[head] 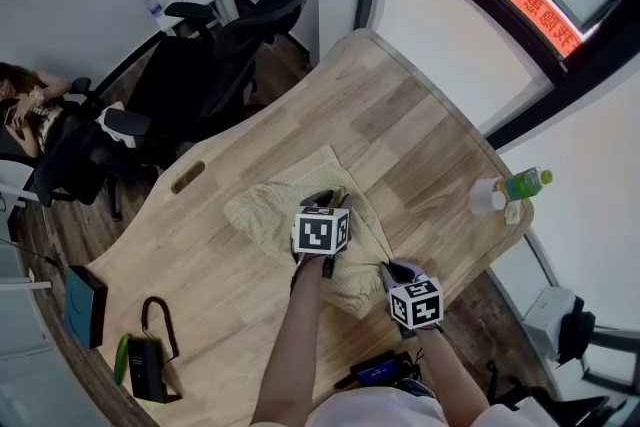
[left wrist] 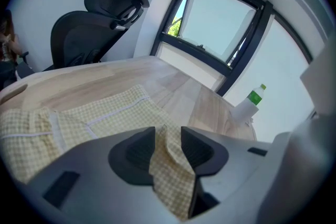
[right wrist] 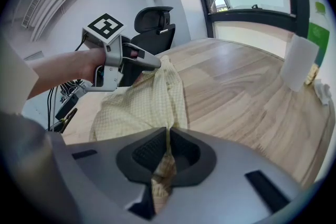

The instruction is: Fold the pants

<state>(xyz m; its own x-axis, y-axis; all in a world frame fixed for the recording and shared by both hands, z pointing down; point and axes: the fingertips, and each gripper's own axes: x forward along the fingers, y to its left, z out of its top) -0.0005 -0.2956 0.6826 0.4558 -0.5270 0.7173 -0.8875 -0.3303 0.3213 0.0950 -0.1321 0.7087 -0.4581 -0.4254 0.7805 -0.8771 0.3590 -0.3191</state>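
The pants (head: 270, 210) are pale yellow checked cloth, lying bunched in the middle of the wooden table (head: 420, 135). In the left gripper view a fold of the cloth (left wrist: 170, 165) hangs loosely between the jaws of my left gripper (left wrist: 168, 141), which stand apart. My right gripper (right wrist: 168, 147) is shut on another edge of the pants (right wrist: 142, 105), pinched thin between its pads. In the head view the left gripper (head: 325, 202) is over the cloth's near middle. The right gripper (head: 390, 272) is at its near right corner. The right gripper view shows the left gripper (right wrist: 156, 64) holding the cloth up.
A green bottle (head: 527, 183) and a white cup (head: 486, 196) stand at the table's right edge. A black device (head: 148, 367) and a dark tablet (head: 85, 305) lie at the near left. Black office chairs (head: 240, 25) stand beyond the table, and a person (head: 30, 105) sits at far left.
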